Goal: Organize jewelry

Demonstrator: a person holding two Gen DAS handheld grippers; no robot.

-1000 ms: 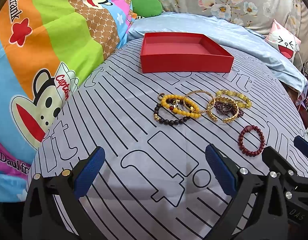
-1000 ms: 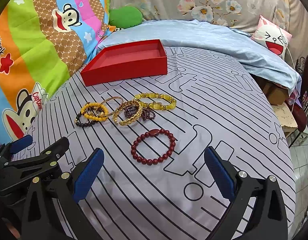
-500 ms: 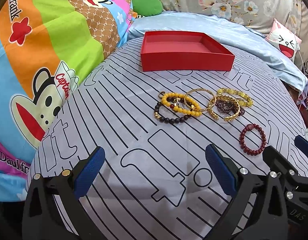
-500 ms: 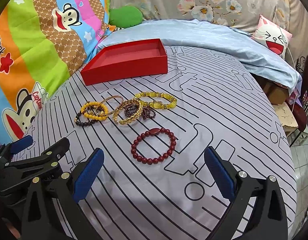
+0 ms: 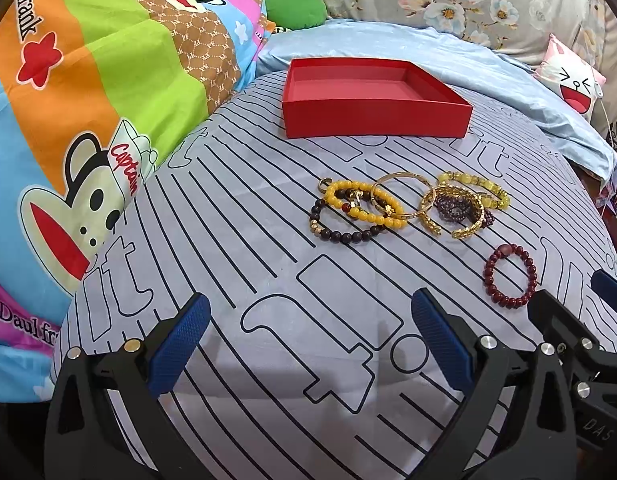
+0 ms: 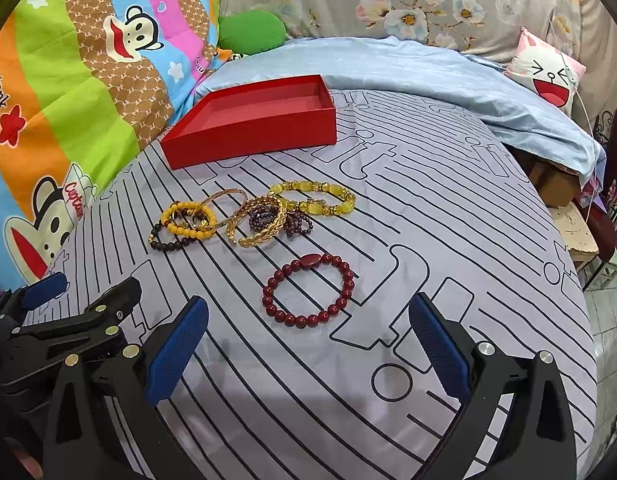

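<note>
While both hand-held grippers, left (image 5: 310,344) and right (image 6: 308,342), gape empty, the red bracelet (image 6: 309,289) lies alone mid-bed; straddle 1 side, pinch, lift toward the red box (image 6: 252,134).

Bright even light, sharp focus, colours vivid; soft faint shadows on striped sheet (image 5: 236,240) near bottom; strong fisheye bending at edges, black vignette corners
</note>
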